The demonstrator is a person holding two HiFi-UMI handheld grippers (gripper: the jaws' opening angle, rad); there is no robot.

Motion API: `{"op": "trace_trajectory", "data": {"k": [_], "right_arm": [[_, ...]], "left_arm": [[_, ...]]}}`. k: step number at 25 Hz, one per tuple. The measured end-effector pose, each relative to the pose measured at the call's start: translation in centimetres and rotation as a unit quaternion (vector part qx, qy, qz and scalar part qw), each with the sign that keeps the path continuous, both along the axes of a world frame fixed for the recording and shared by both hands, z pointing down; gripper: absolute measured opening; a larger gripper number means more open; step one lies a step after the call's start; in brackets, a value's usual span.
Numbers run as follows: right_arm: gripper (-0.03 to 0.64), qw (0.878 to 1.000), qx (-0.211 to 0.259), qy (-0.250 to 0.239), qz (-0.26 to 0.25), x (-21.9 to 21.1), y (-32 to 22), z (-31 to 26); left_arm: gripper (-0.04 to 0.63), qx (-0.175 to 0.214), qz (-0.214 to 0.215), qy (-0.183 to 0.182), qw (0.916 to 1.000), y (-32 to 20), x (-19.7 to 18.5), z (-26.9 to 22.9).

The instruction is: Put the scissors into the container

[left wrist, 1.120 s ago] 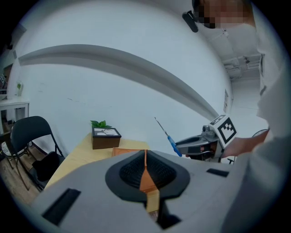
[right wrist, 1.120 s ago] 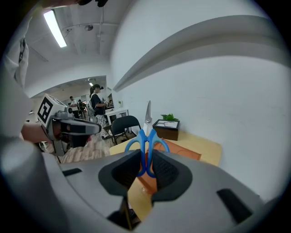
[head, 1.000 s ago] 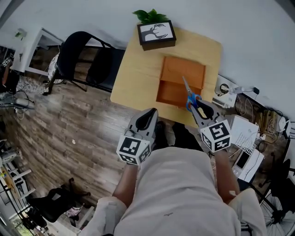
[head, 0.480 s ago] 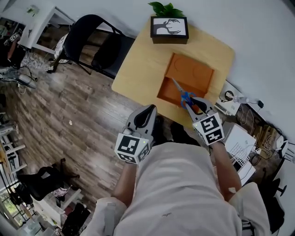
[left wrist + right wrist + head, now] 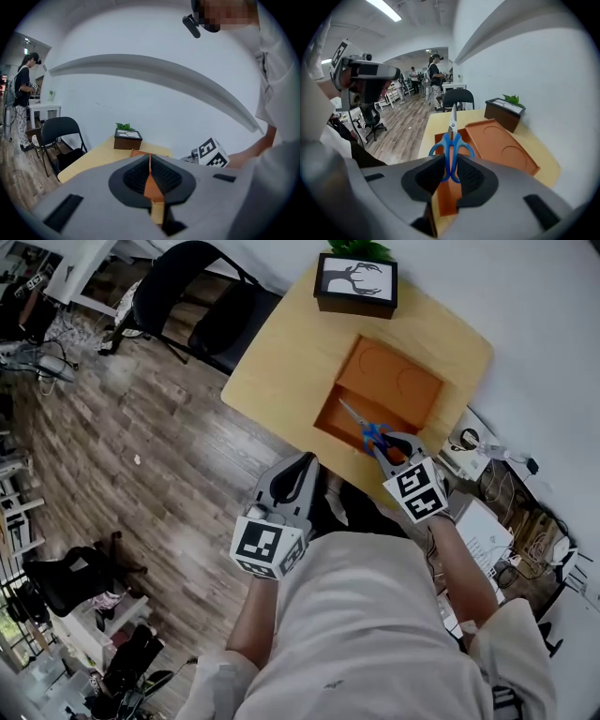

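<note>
While the right gripper (image 5: 393, 450) clamps the scissors (image 5: 362, 427) over the container (image 5: 405, 381), we judge release outstanding; the left gripper (image 5: 292, 480) is closed, empty.

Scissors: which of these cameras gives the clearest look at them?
The right gripper view: the scissors fill its centre, blue handles pinched between the fingers, blades pointing out over the orange container. The head view shows them small, handles half hidden by the right gripper. The left gripper view misses them.
</note>
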State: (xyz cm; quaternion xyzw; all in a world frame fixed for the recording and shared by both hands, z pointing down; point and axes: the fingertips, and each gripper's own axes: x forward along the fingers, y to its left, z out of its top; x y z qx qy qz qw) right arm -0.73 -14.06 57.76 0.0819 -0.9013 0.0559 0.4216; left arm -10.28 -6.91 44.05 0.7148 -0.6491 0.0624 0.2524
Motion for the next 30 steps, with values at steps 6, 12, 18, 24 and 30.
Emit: {"op": "trace_trajectory", "data": {"k": [6, 12, 18, 24, 30], "right_arm": [[0.080, 0.999, -0.005, 0.034, -0.029, 0.4, -0.4, 3.6], [0.080, 0.998, -0.025, 0.048, -0.043, 0.5, -0.2, 6.0], [0.081, 0.995, -0.020, 0.078, -0.054, 0.9, -0.2, 7.8], [0.081, 0.991, -0.011, 0.115, -0.070, 1.2, -0.5, 9.2], [0.081, 0.986, -0.009, 0.150, -0.073, 1.3, -1.0, 10.5]], "left_arm": [[0.014, -0.010, -0.023, 0.005, 0.9997, 0.4, 0.7, 1.1], [0.014, -0.018, -0.021, -0.002, 0.9996, 0.6, 2.0, 1.9], [0.014, -0.020, -0.036, 0.002, 0.9992, 0.8, 2.5, 2.4], [0.014, -0.021, -0.037, 0.002, 0.9991, 0.6, 2.7, 2.6], [0.014, -0.021, -0.040, 0.003, 0.9990, 0.3, 2.9, 3.1]]}}
